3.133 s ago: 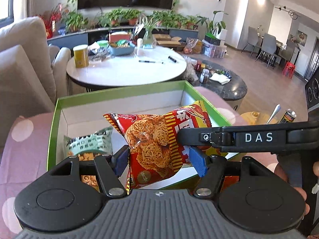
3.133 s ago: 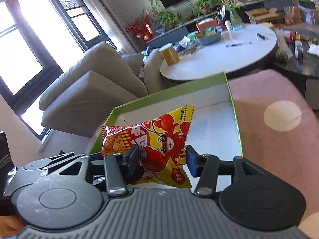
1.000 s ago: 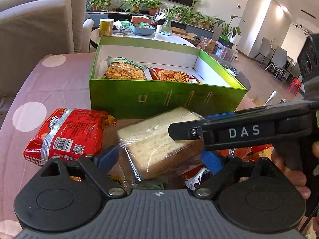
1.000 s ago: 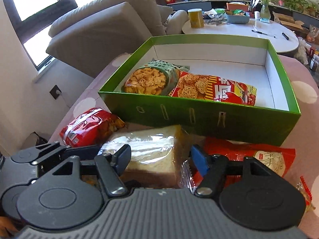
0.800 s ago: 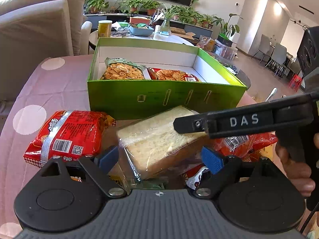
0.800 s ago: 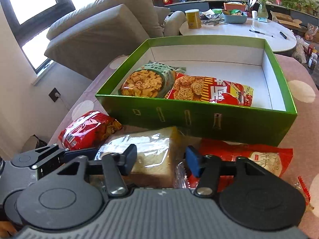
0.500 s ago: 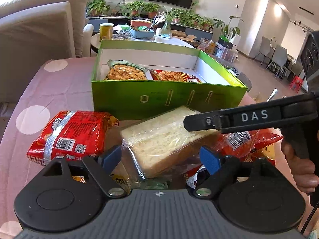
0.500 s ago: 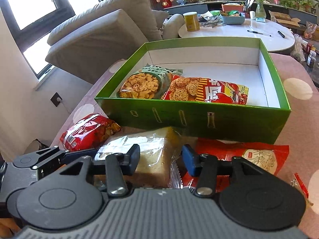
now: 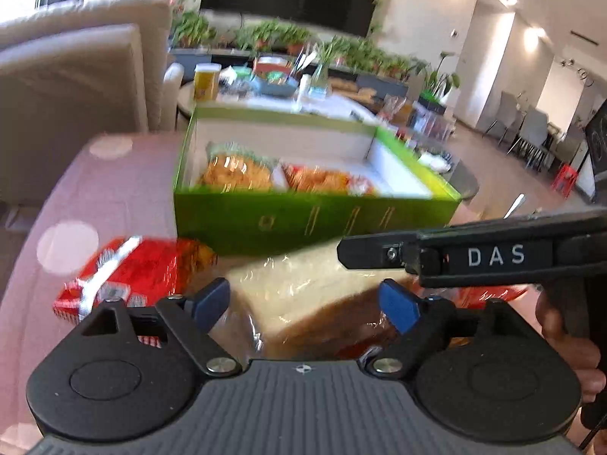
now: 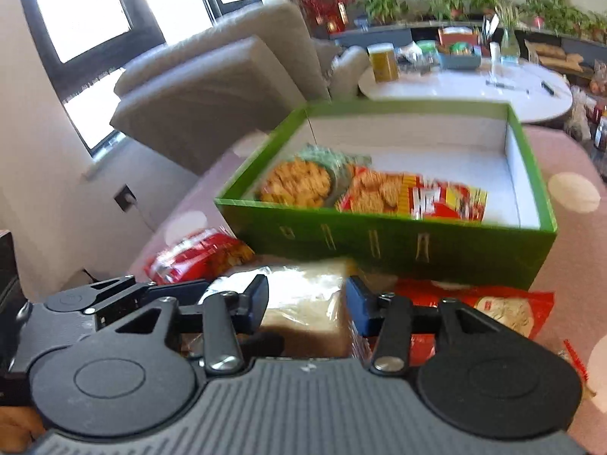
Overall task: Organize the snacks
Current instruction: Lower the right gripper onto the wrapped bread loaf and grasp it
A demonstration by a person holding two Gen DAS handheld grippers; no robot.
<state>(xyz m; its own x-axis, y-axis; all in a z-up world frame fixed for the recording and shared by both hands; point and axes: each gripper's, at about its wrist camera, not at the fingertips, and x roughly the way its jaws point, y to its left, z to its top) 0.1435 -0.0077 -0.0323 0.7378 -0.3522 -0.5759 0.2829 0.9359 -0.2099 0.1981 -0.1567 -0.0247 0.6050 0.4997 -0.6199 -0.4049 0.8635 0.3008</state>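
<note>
Bread loaf (image 9: 322, 295) in clear wrap, lying on the bench (image 9: 114, 189) between both sets of tongs, long axis running away toward the green box (image 9: 303, 223), cut face turned up. Left tongs (image 9: 305, 305): blue pads (image 9: 210, 301) set either side of the loaf, just closing in, wrap at the pads but firm press not clear through the blur. Left of them, red packet (image 9: 121, 276) flat on the bench. Ahead, green box holding a biscuit bag (image 10: 299, 182) and a red-yellow noodle bag (image 10: 413, 193) side by side, toward its left end. Right tongs (image 10: 305, 299): pinched tight on the loaf's near end. Right of them, red pouch (image 10: 497, 311) flat beside the loaf.
</note>
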